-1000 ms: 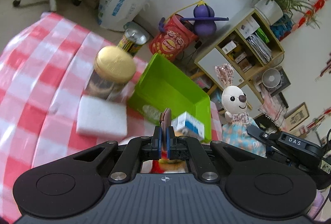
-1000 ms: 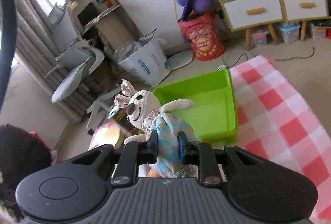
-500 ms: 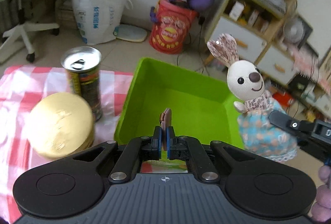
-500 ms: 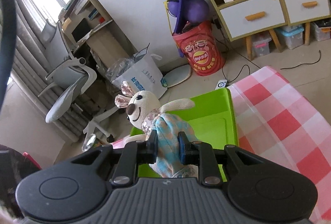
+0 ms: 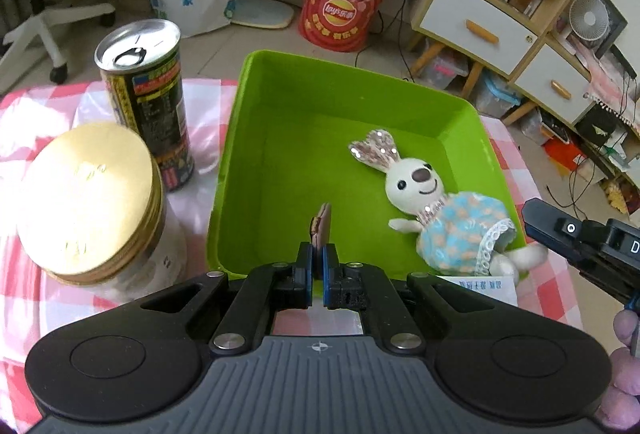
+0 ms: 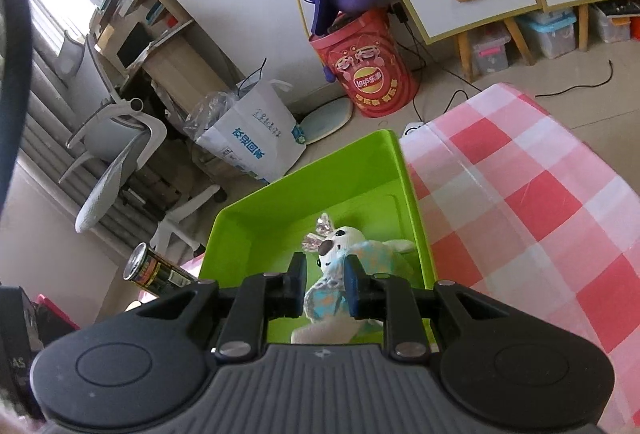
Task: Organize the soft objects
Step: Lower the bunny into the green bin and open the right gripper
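Note:
A plush rabbit (image 5: 436, 211) in a blue dress lies on its back in the green bin (image 5: 280, 137), at its right side. It also shows in the right wrist view (image 6: 344, 266), between the parted fingers of my right gripper (image 6: 323, 276), which is open above it. The bin's wall (image 6: 256, 209) shows there too. My left gripper (image 5: 318, 266) is shut on a small flat brown soft piece (image 5: 322, 226) that sticks up above the bin's near edge. The right gripper's body (image 5: 580, 246) shows at the right edge of the left wrist view.
A dark drink can (image 5: 146, 101) and a gold-lidded jar (image 5: 92, 201) stand left of the bin on the red-checked tablecloth (image 6: 520, 201). A white packet (image 5: 480, 288) lies at the bin's near right corner. The floor beyond holds a red drum, a paper bag and a cabinet.
The right gripper lowered the rabbit into the bin and opened, so the rabbit now lies in it. The left gripper moved over the bin's near edge, still holding the brown piece.

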A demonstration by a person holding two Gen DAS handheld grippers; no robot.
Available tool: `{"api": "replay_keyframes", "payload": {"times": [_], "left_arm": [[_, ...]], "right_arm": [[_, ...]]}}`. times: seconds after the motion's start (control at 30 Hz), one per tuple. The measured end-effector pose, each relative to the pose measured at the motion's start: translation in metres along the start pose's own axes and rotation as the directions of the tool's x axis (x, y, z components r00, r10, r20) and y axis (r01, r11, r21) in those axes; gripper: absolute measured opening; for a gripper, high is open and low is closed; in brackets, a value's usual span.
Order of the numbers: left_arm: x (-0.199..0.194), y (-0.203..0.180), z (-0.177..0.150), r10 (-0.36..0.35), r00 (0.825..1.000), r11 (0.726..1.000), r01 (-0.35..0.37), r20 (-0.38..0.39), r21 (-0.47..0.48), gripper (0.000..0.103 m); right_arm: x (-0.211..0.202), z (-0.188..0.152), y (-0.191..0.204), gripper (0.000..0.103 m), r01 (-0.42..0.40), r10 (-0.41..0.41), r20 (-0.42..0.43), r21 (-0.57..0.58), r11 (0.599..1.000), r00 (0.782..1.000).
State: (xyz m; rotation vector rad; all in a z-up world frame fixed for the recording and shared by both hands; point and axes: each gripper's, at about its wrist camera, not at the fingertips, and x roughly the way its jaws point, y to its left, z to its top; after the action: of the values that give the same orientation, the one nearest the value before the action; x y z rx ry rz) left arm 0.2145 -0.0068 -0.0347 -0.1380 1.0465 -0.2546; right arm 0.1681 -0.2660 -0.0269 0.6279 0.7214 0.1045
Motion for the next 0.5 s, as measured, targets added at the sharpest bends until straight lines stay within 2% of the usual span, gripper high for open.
{"api": "replay_keyframes", "payload": {"times": [0.17, 0.23, 0.33, 0.4, 0.43, 0.5], "left_arm": [[0.003, 0.000, 0.006, -0.027, 1.000, 0.999, 0.027, -0.013, -0.029, 0.000], [0.005, 0.005, 0.006, -0.049, 0.999, 0.997, 0.049, 0.006, -0.055, 0.002], [0.001, 0.008, 0.002, -0.065, 0.996, 0.995, 0.068, 0.059, -0.066, 0.009], [-0.006, 0.007, 0.000, -0.068, 0.993, 0.996, 0.073, 0.101, -0.053, 0.026], [-0.010, 0.006, -0.001, -0.070, 0.991, 0.996, 0.076, 0.114, -0.043, 0.031], [-0.019, 0.003, -0.002, -0.062, 0.989, 0.997, 0.067, 0.133, -0.033, 0.055]], "right_arm": [[-0.003, 0.002, 0.001, 0.004, -0.003, 0.003, 0.000, 0.010, 1.000, 1.000], [-0.004, 0.002, 0.003, 0.004, -0.004, 0.004, -0.006, 0.009, 1.000, 1.000], [-0.006, 0.004, 0.006, 0.010, -0.007, 0.007, -0.013, -0.001, 1.000, 1.000], [-0.010, 0.005, 0.008, 0.016, -0.008, 0.008, -0.013, -0.009, 1.000, 1.000], [-0.011, 0.006, 0.009, 0.018, -0.007, 0.007, -0.013, -0.011, 1.000, 1.000], [-0.016, 0.008, 0.010, 0.032, -0.002, 0.002, -0.012, -0.005, 1.000, 1.000]]}}
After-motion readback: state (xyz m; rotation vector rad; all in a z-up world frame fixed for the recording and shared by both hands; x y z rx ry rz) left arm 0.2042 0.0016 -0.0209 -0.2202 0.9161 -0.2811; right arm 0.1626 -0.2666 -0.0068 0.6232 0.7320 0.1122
